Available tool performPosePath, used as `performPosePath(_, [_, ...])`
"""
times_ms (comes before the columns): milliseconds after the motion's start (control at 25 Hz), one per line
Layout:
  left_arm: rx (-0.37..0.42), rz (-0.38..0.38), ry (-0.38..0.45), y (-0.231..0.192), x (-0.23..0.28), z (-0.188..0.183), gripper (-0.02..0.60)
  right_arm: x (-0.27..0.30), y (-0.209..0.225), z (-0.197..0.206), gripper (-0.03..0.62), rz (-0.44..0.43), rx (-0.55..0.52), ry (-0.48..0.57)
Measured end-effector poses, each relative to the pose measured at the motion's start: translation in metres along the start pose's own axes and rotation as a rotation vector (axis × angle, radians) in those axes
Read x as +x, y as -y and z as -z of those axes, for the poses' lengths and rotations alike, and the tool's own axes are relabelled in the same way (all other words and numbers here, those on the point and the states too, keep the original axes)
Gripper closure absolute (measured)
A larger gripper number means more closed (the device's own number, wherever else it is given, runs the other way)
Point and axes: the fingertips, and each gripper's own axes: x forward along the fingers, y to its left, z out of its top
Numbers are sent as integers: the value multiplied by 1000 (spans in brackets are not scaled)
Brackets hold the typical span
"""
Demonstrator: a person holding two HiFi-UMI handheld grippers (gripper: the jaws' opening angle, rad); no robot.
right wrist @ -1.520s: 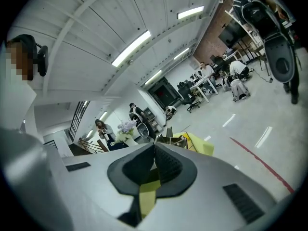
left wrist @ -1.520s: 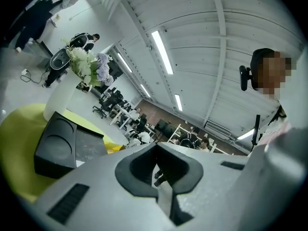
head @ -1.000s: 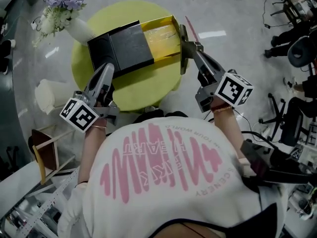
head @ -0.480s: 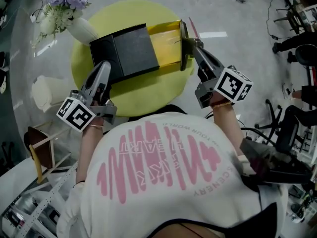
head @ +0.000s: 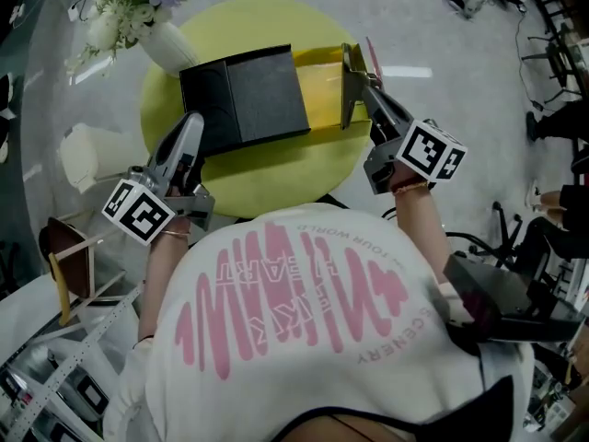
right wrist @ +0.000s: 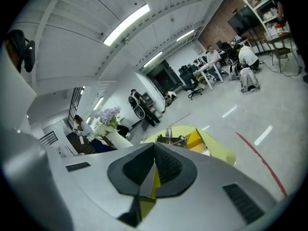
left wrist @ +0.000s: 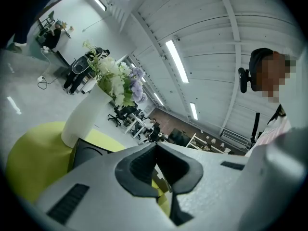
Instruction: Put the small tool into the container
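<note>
Head view: right gripper (head: 361, 88) clamps the small tool (head: 345, 87), yellow container (head: 317, 67) just beyond its tips; left gripper (head: 190, 123) closed, empty, black box (head: 262, 95) just ahead.

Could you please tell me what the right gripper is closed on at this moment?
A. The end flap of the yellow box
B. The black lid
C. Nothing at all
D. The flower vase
A: in the right gripper view a thin end flap sits pinched between the jaws, and in the head view the right gripper meets the upright end of the yellow box.
</note>
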Motion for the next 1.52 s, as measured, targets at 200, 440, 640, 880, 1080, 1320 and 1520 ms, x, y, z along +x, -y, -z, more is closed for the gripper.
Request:
performPosePath(200, [-1, -38, 20, -13, -10, -6, 574, 18, 5, 6, 583, 6, -12, -32])
performPosePath(440, [-3, -48, 26, -19, -13, -10, 574, 30, 10, 17, 583, 32, -15, -73])
performPosePath(640, [-1, -62, 38, -22, -19, -12, 574, 38, 12, 25, 583, 41, -27, -100])
performPosePath(880, [-7, -77, 50, -29, -25, -14, 574, 46, 10, 33, 583, 47, -39, -142])
performPosePath(1080, [-6, -77, 60, -29, -27, -16, 574, 49, 12, 36, 583, 52, -39, -167])
performPosePath(1320, [-4, -95, 57, -33, -33, -16, 574, 57, 15, 39, 583, 66, -46, -188])
performPosePath(1520, [-13, -107, 60, -35, -37, -14, 574, 61, 14, 39, 583, 69, -52, -194])
